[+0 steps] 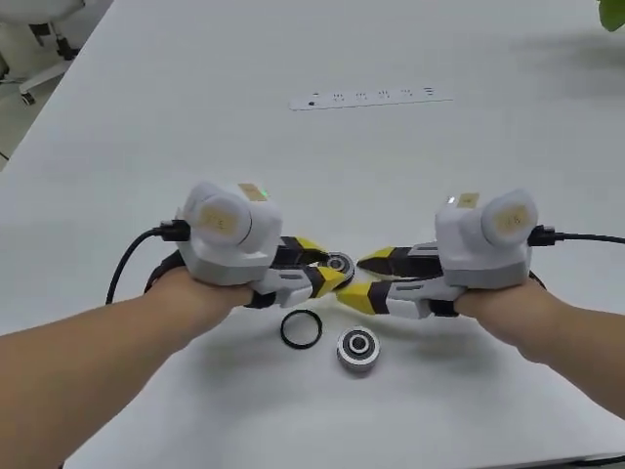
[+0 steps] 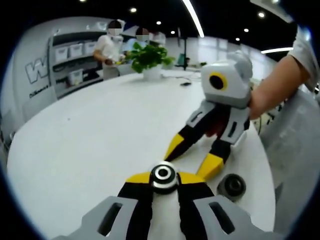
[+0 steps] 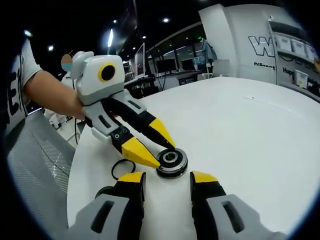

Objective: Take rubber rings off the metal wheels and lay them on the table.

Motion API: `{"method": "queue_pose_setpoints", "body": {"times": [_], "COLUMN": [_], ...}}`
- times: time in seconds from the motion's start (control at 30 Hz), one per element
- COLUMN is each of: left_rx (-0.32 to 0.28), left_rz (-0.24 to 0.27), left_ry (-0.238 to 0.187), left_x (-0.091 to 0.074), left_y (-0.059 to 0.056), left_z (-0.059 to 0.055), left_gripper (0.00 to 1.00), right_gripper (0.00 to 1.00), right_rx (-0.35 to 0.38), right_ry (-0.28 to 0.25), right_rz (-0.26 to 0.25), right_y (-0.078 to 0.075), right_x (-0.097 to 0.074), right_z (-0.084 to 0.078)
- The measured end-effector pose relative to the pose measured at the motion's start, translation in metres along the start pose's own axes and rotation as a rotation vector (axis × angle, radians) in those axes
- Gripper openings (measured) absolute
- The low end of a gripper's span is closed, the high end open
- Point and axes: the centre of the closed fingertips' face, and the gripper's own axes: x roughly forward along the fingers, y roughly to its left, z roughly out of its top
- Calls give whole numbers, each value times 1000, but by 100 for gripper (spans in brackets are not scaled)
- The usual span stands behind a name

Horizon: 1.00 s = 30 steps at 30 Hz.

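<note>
My left gripper [image 1: 332, 272] is shut on a small metal wheel [image 1: 338, 263] and holds it just above the white table [image 1: 322, 166]. In the left gripper view the wheel [image 2: 163, 175] sits between the yellow tips. In the right gripper view the wheel [image 3: 171, 161] has a dark band around its rim. My right gripper [image 1: 353, 277] is open, tips facing the wheel from the right, nothing between them. A loose black rubber ring [image 1: 301, 328] lies flat on the table below the grippers. Beside it rests a second wheel [image 1: 358, 349].
A white power strip [image 1: 371, 98] lies far back on the table. A potted plant [image 2: 147, 57] stands at the far end, with people beyond it. An office chair [image 1: 39, 39] stands off the table's left side.
</note>
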Motion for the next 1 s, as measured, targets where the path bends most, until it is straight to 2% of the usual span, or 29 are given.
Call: {"method": "queue_pose_setpoints", "body": {"times": [0.1, 0.4, 0.53, 1.0], "left_rx": [9, 21, 19, -1], "left_rz": [14, 23, 27, 43], "left_ry": [2, 7, 9, 5], "left_x": [0, -1, -1, 0], "left_y": [2, -1, -2, -2], "left_z": [-1, 0, 0, 0], "left_gripper": [16, 14, 13, 13], "right_gripper": [32, 33, 33, 26], "right_rx": [1, 0, 19, -31], "right_ry": [-2, -11, -30, -15], "right_rz": [0, -11, -19, -30], "right_y": [1, 3, 2, 3], "right_x": [0, 0, 2, 5], "right_z": [0, 2, 7, 8]}}
